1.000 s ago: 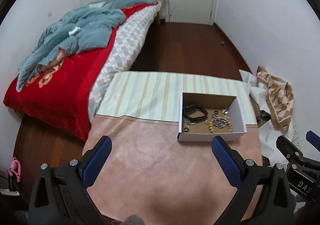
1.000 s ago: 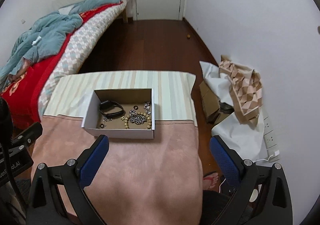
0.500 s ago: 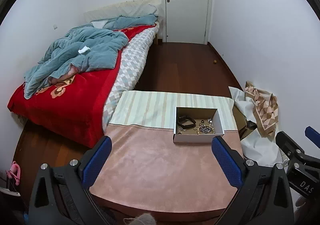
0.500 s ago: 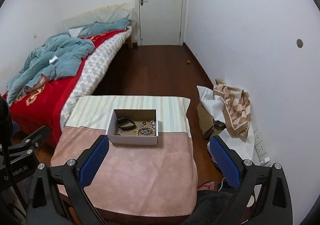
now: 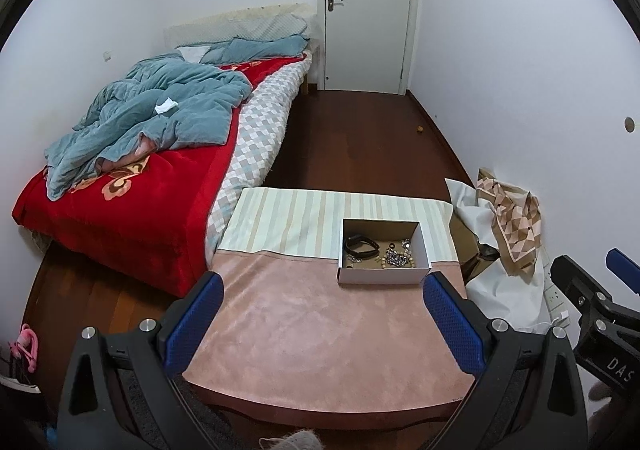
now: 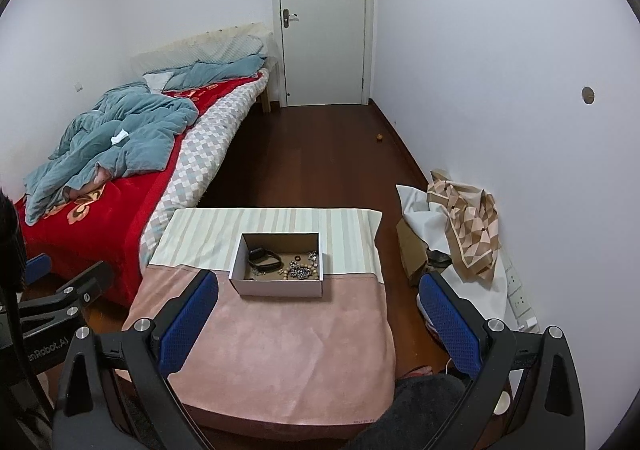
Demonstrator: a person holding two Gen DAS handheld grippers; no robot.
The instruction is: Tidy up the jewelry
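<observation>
White-sided shallow cardboard box [image 5: 384, 274] w/ brown inside sits on low table covered w/ pink plush cloth [image 5: 320, 334], right where the pink meets a striped pale green/beige cloth [image 5: 304, 218] at the table's far end. All visible jewelry is inside the box: black band/bracelet [image 5: 361, 244] in box's left half, wooden bead strand [image 5: 383, 261] near box's front wall, silver chain pile [image 5: 398, 258] in box's right half, small dark ring [image 5: 391, 247] just behind the chain. A few tiny bits near the band, too small to id.

Left gripper [image 5: 322, 324], blue-padded fingers, spread wide, nothing between them; hangs over the table's near edge, well short of the box. Right gripper [image 6: 320, 320] likewise wide apart and empty, held back from the box; box is ahead and left of centre in its view.

Progress, judged from layout: no loose pieces seen on the cloth outside the box, so gathering looks done or close to it. Items inside lie jumbled, chain and beads touching, so if sorting/untangling is meant, that's still left. Can't tell which reading applies. Neither tool is near enough to act.

Off-table: bed w/ red blanket [image 5: 120, 210] left of box, patterned beige bag [image 5: 514, 222] on floor right of box.
</observation>
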